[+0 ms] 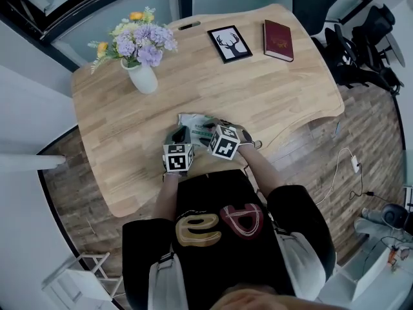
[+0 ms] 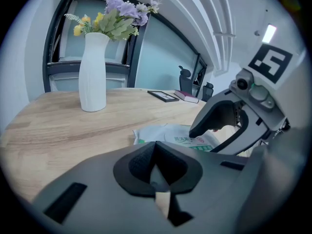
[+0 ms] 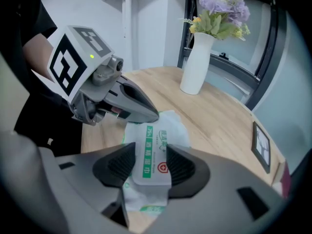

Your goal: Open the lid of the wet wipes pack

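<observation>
The wet wipes pack (image 1: 193,123) lies flat on the wooden table (image 1: 271,95) in front of me; it is white with green print. In the right gripper view my right gripper (image 3: 151,167) points steeply down, its pads against the two long edges of the flat white lid (image 3: 152,152). My left gripper (image 2: 155,167) is shut with nothing between its pads. Its tip (image 3: 147,114) rests on the pack's far end (image 3: 168,126). From the head view both marker cubes hide the jaws.
A white vase of flowers (image 1: 143,76) stands at the table's far left. A framed deer picture (image 1: 230,43) and a dark red book (image 1: 278,40) lie at the far side. The table's curved near edge (image 1: 284,134) is close to my right arm.
</observation>
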The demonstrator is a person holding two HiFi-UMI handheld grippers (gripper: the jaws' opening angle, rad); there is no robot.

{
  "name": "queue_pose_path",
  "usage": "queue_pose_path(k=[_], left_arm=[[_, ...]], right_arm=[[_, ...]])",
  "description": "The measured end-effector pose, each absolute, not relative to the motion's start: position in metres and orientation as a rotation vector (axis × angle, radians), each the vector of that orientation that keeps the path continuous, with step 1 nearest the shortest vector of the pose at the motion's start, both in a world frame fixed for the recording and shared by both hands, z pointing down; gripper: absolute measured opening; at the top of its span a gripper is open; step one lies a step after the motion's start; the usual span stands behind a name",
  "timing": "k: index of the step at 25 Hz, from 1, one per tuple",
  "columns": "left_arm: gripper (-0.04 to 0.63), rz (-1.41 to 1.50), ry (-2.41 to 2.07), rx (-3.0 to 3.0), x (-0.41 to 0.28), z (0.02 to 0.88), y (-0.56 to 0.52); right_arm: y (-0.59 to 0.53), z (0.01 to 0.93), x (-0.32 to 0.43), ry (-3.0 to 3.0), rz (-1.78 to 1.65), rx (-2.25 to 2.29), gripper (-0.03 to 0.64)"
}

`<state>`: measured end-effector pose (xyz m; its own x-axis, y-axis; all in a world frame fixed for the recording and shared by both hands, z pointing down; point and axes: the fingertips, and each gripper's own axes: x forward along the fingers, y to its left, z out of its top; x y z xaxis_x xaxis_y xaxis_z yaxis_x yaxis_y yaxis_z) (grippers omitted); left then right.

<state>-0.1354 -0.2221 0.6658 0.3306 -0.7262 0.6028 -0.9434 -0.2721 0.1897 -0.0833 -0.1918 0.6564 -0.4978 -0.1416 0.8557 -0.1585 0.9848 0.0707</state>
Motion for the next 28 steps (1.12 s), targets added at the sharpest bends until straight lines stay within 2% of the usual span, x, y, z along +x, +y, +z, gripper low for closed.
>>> queue_pose_path(k=[28], left_arm=[[0.017, 0.478, -1.459, 2.090, -0.1359, 0.6656, -0.2212]], right_arm=[[-0.1938, 0.6476, -0.0817, -2.180, 0.151, 0.213, 0.186]])
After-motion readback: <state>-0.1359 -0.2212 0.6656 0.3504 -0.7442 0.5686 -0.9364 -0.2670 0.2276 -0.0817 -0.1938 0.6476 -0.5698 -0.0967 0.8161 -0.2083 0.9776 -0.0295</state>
